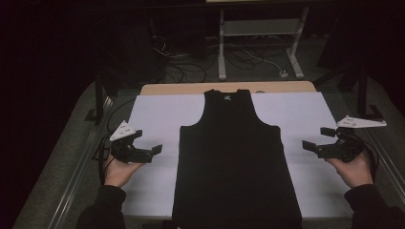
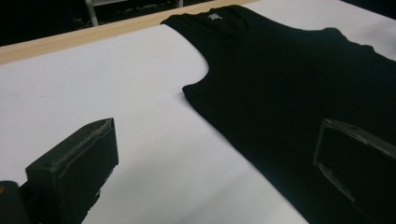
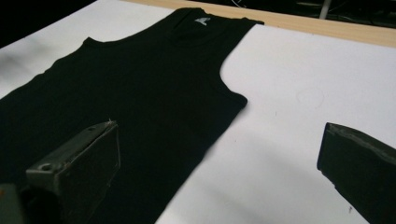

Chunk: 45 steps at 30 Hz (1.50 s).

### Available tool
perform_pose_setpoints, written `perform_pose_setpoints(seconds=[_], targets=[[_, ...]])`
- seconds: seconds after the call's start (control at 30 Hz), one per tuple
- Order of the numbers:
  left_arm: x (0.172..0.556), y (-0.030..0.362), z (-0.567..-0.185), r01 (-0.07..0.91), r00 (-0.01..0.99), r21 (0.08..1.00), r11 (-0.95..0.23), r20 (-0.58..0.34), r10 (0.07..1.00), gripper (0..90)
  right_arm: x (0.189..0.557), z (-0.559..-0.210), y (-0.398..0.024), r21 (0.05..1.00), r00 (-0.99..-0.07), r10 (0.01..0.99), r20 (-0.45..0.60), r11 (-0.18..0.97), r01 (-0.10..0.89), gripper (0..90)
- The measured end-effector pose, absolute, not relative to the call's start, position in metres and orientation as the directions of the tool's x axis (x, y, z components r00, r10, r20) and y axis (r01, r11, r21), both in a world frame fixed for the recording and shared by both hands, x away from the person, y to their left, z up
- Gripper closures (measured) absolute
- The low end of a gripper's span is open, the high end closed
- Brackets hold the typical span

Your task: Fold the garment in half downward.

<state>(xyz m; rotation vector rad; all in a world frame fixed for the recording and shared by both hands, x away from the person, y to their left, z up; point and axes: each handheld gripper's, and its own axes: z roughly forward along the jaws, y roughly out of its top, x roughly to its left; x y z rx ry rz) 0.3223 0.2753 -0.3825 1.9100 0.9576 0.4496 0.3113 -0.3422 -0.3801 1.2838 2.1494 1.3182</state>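
A black tank top [image 1: 234, 157] lies flat on the white table cover [image 1: 157, 109], neck at the far end, hem at the near edge. My left gripper [image 1: 148, 141] hovers open just left of the garment's side, with nothing between its jaws. My right gripper [image 1: 318, 137] hovers open just right of the garment, also holding nothing. In the left gripper view the tank top [image 2: 299, 84] spreads to the right, with its armhole and neck label showing. In the right gripper view the tank top [image 3: 135, 88] spreads to the left beyond the open jaws.
The white cover sits on a wooden table whose far edge [image 1: 191, 88] shows. Beyond it stand a white metal frame [image 1: 260, 43] and cables on the floor [image 1: 186, 67]. Dark rails run along both sides of the table.
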Motion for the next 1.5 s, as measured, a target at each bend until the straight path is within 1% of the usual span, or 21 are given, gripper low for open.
perform_pose_setpoints(seconds=[0.23,0.53,0.67,0.8,0.97,1.33,1.43,1.5], targets=[[0.329,0.275,-0.379,0.438,0.634,0.858,-0.268,-0.084,0.769,0.0,0.318,-0.372,-0.339,0.830,-0.561,0.809,0.174,0.185,0.525,0.0],[0.337,0.271,-0.376,0.444,0.642,0.847,-0.294,-0.072,0.764,0.0,0.327,-0.361,-0.337,0.832,-0.569,0.805,0.167,0.195,0.520,0.0],[0.342,0.270,-0.373,0.448,0.641,0.846,-0.288,-0.080,0.763,0.0,0.330,-0.360,-0.336,0.830,-0.572,0.804,0.164,0.200,0.520,0.0],[0.348,0.267,-0.370,0.445,0.646,0.843,-0.302,-0.069,0.760,0.0,0.334,-0.361,-0.335,0.825,-0.575,0.801,0.166,0.207,0.526,0.0],[0.355,0.265,-0.364,0.447,0.653,0.850,-0.280,-0.097,0.751,0.0,0.340,-0.362,-0.333,0.820,-0.579,0.798,0.167,0.214,0.532,0.0],[0.372,0.256,-0.360,0.459,0.665,0.836,-0.299,-0.101,0.740,0.0,0.355,-0.359,-0.329,0.806,-0.586,0.792,0.171,0.230,0.546,0.0],[0.376,0.254,-0.359,0.460,0.682,0.838,-0.293,-0.123,0.721,0.0,0.357,-0.358,-0.327,0.802,-0.587,0.791,0.172,0.234,0.550,0.0],[0.379,0.252,-0.357,0.457,0.684,0.839,-0.295,-0.120,0.719,0.0,0.361,-0.357,-0.326,0.797,-0.591,0.787,0.176,0.238,0.555,0.0]])
